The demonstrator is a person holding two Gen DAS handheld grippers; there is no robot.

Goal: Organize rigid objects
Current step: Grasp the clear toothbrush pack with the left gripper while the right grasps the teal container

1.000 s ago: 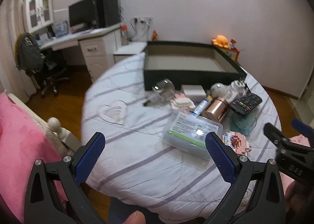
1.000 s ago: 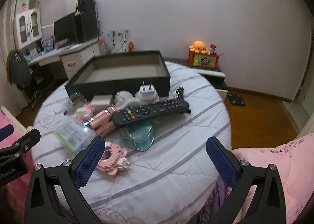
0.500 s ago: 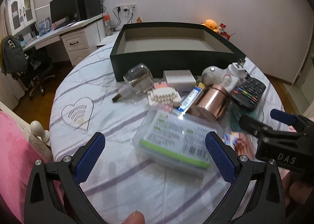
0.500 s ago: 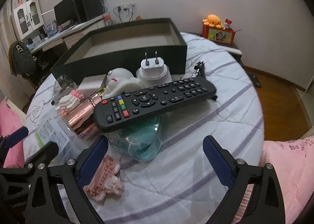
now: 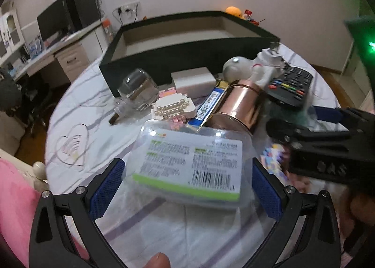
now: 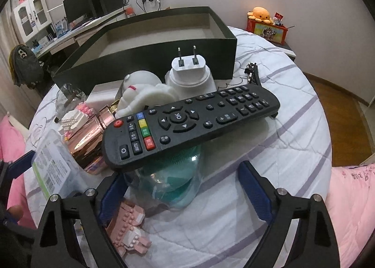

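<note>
Both hand-held grippers dropped closer; remote (image 6: 191,124) button reads "OK".

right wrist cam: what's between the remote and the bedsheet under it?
In the right wrist view, a clear teal-tinted container sits under the remote, propping its near end off the sheet. The right gripper, jaws closing, straddles that container without pressing it.

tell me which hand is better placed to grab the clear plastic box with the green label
Left. The left gripper is open with the plastic box between its fingers, not yet pressed. The right gripper is closing around the teal glass under the remote.
</note>
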